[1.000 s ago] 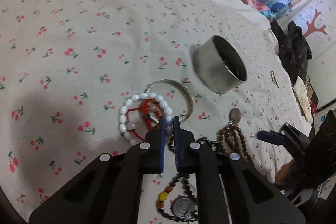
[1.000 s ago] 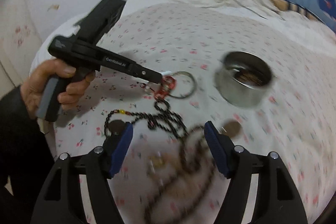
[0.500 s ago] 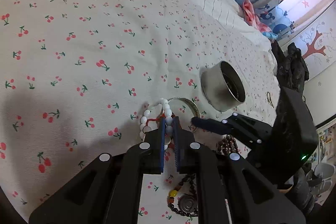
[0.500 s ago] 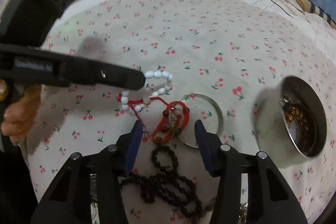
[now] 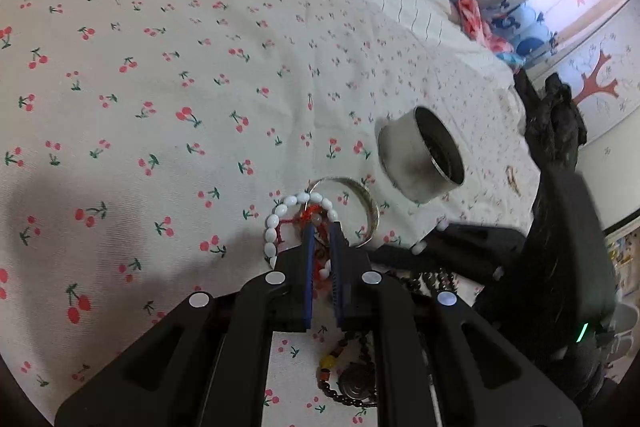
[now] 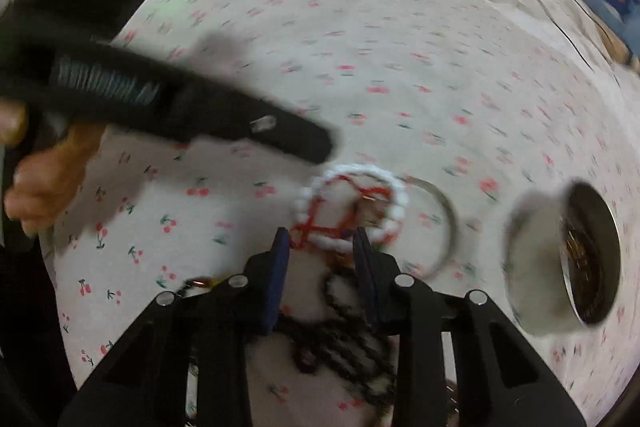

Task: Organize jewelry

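Half a second back the right gripper [image 6: 320, 239] hung a little short of the white bead bracelet [image 6: 394, 195]; it has since come forward, so its blue pads [image 6: 280, 251] now stand on either side of the bracelet's near edge and the red cord [image 6: 316, 229] knotted through it. Its jaws are parted, with a clear gap between them, and I cannot tell whether either pad touches the beads, since this view is smeared by motion. The left gripper [image 5: 322, 231] has stayed over the same bracelet: in its own view the fingers sit nearly together with only a narrow slot between them, and red cord and a white bead show inside that slot, though I cannot make out whether they are truly pinched.

From the right wrist, the left gripper reaches in from the left, its tip just short of the ring of beads, and the hand [image 6: 44, 183] holding it shows at the frame's edge. The bracelet lies on the bed's cherry-print sheet [image 5: 160, 67], overlapping a thin silver bangle [image 5: 370, 203]. Beyond the bangle and apart from it stands a round metal tin [image 5: 404, 159], open, with dark beads inside as seen from the right wrist. Nearer than the bracelet, dark bead strands [image 6: 340, 343] lie tangled on the sheet, one with a yellow bead [image 5: 328, 361] and a round metal pendant [image 5: 356, 383].
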